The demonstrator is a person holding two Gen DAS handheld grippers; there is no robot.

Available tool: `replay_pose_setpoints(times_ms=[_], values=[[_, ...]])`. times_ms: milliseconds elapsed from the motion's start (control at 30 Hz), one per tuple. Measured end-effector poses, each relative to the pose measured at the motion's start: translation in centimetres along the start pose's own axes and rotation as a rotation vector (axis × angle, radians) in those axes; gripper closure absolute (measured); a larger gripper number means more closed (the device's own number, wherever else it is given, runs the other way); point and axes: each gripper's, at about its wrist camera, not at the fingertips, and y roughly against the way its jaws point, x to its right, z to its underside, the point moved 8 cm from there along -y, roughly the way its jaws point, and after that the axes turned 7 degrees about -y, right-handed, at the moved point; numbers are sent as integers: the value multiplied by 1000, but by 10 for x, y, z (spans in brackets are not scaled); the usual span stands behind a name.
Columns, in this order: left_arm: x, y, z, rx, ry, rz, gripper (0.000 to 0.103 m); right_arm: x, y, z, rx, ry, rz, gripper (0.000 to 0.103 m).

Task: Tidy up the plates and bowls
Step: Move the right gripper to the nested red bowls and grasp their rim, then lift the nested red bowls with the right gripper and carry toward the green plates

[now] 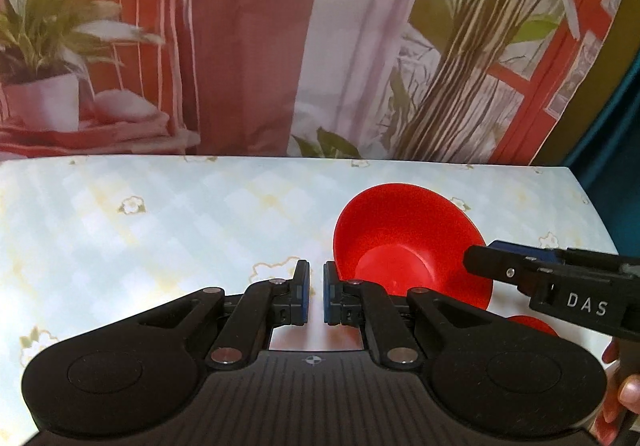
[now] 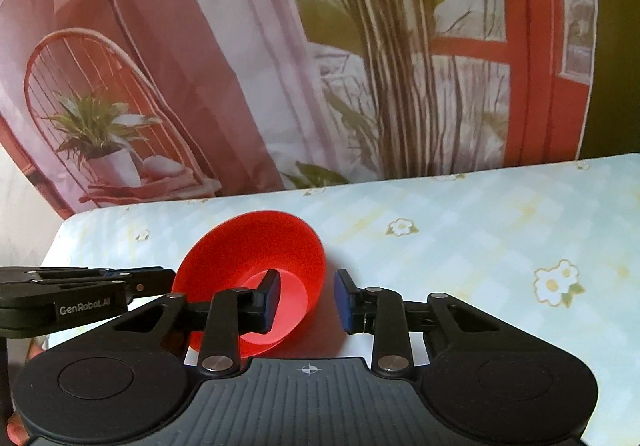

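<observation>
A red bowl (image 1: 404, 242) is tilted up on its side over the table, its inside facing the cameras; it also shows in the right wrist view (image 2: 256, 246). My right gripper (image 2: 306, 298) is open, with its left finger inside the bowl and its right finger outside, straddling the bowl's rim. In the left wrist view its fingers (image 1: 504, 266) reach the bowl's right edge. My left gripper (image 1: 316, 292) is nearly closed with a narrow gap and holds nothing, just left of the bowl. A second red piece (image 1: 532, 324) peeks out below the right gripper.
The table wears a pale checked cloth with flowers (image 1: 160, 226). A printed backdrop of a plant and red window hangs behind the table's far edge (image 1: 280, 157). The table's left edge shows in the right wrist view (image 2: 60, 234).
</observation>
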Motion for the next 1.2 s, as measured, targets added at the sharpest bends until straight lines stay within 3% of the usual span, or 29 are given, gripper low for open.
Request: replay_pose_setpoints(times_ms=[100, 267, 500, 667, 833, 900, 1000, 1200], values=[[-2, -3, 1, -3, 15, 7, 95, 3, -4, 2, -10, -11, 6, 78], [-9, -2, 0, 8, 113, 60, 96, 9, -8, 4, -19, -37, 2, 91], [-13, 0, -2, 5, 179, 104, 95, 9, -10, 5, -19, -40, -3, 94], [-12, -3, -2, -11, 156, 85, 95, 7, -11, 4, -20, -38, -5, 94], [-14, -9, 2, -47, 234, 129, 95, 6, -12, 4, -18, -34, -10, 94], [-17, -6, 1, -34, 249, 127, 89, 7, -12, 4, -20, -28, -9, 94], [-24, 0, -1, -13, 268, 99, 62, 9, -12, 4, -20, -32, -6, 94], [-31, 13, -9, 35, 287, 127, 60, 12, -11, 4, -16, -37, -4, 95]])
